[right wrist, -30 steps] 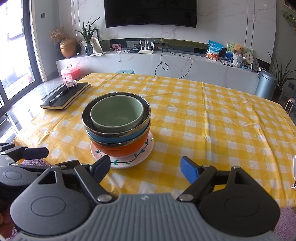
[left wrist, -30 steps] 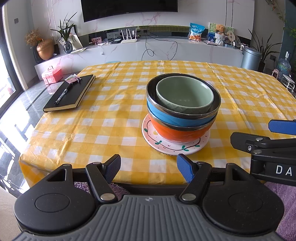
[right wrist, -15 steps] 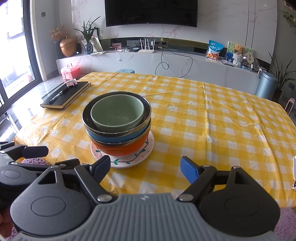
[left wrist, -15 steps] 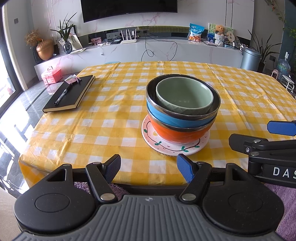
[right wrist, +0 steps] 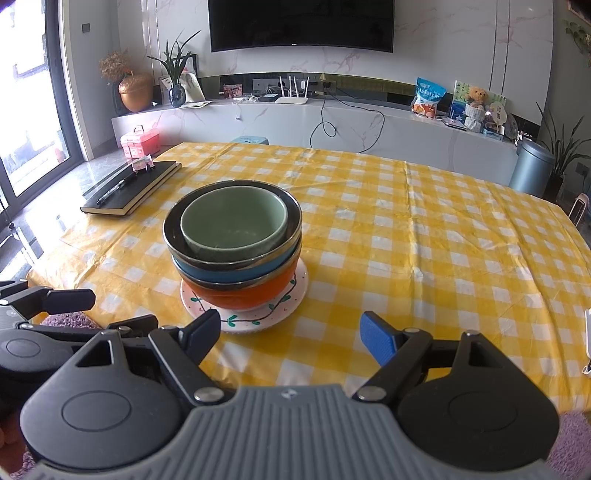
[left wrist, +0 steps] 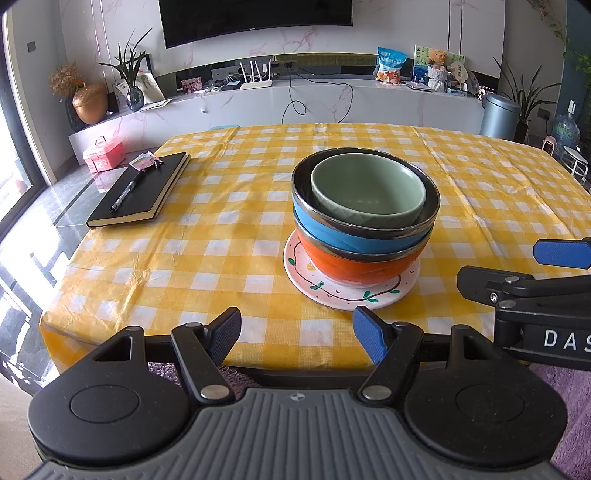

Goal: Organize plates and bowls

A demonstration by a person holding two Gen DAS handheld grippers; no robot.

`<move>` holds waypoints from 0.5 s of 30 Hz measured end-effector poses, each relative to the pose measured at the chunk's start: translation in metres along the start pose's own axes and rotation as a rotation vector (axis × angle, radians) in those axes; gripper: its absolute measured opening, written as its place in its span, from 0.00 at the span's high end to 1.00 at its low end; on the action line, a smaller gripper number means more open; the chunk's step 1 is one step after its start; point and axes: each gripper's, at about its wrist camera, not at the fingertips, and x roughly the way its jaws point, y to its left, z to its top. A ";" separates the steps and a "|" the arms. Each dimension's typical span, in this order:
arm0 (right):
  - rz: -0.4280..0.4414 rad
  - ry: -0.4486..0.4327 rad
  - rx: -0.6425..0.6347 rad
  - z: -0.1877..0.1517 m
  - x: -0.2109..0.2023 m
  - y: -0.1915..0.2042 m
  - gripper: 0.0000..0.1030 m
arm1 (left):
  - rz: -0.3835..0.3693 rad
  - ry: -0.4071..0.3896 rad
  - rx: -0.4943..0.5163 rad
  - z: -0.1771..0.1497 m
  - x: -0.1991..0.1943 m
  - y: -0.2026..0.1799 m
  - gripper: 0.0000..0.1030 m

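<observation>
Both grippers, left gripper point(left wrist: 297, 334) and right gripper point(right wrist: 290, 334), hang wide open and empty near the yellow checked table's point(left wrist: 207, 258) edge. On it: painted plate point(left wrist: 351, 291), orange bowl point(left wrist: 354, 266), blue bowl point(left wrist: 343, 236), green bowl point(left wrist: 369, 192), seemingly nested.

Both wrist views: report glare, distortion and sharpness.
Left wrist view: daylight from the window glares off the floor; fisheye bows the table edge; the green bowl is sharp.
Right wrist view: the window is blown out white; the TV curves; the plate is crisp.
</observation>
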 end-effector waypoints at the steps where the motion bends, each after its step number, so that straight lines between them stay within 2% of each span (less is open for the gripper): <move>1: 0.000 -0.001 0.000 0.000 0.000 0.000 0.21 | 0.000 0.000 0.000 0.000 0.000 0.000 0.21; 15: -0.001 0.005 0.001 -0.002 0.003 -0.001 0.21 | -0.001 -0.005 0.001 0.000 -0.001 0.000 0.21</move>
